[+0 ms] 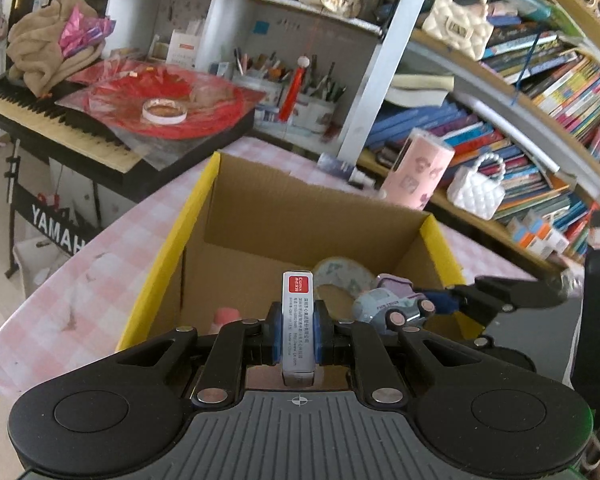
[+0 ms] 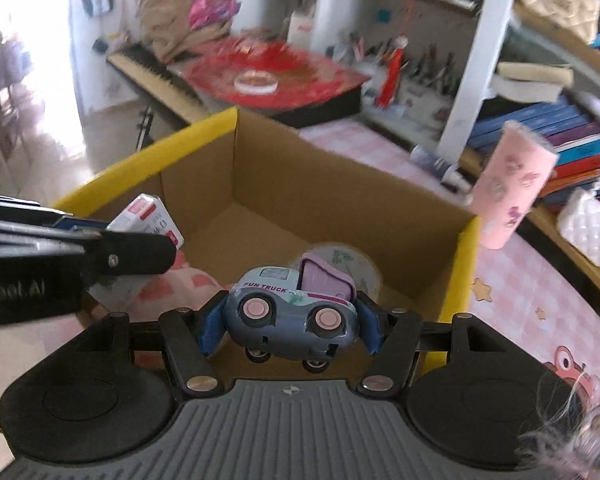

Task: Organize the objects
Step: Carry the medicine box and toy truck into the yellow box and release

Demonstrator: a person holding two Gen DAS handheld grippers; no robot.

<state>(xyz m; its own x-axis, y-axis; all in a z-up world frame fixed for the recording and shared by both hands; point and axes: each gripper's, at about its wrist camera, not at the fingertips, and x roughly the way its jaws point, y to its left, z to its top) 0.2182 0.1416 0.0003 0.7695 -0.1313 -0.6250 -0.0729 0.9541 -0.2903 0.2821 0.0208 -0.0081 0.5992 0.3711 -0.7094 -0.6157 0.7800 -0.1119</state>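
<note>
Pink-checked table (image 1: 100, 280); blue-grey toy truck (image 2: 290, 312)

Both wrist cams sit close above the cardboard box (image 1: 300, 216) (image 2: 300, 184), facing the shelves (shared view).

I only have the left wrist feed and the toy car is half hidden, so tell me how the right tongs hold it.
Observer: The right tongs are shut on the toy car, blue pads against its front and rear ends.
Operator: Give me its orientation.
Observer: On its side, pink wheels facing the camera, "FUN TRUCK" legible.
Operator: Report where it hangs.
Observer: Over the near end of the cardboard box, above the floor, beside the white packet held in the left tongs.
</note>
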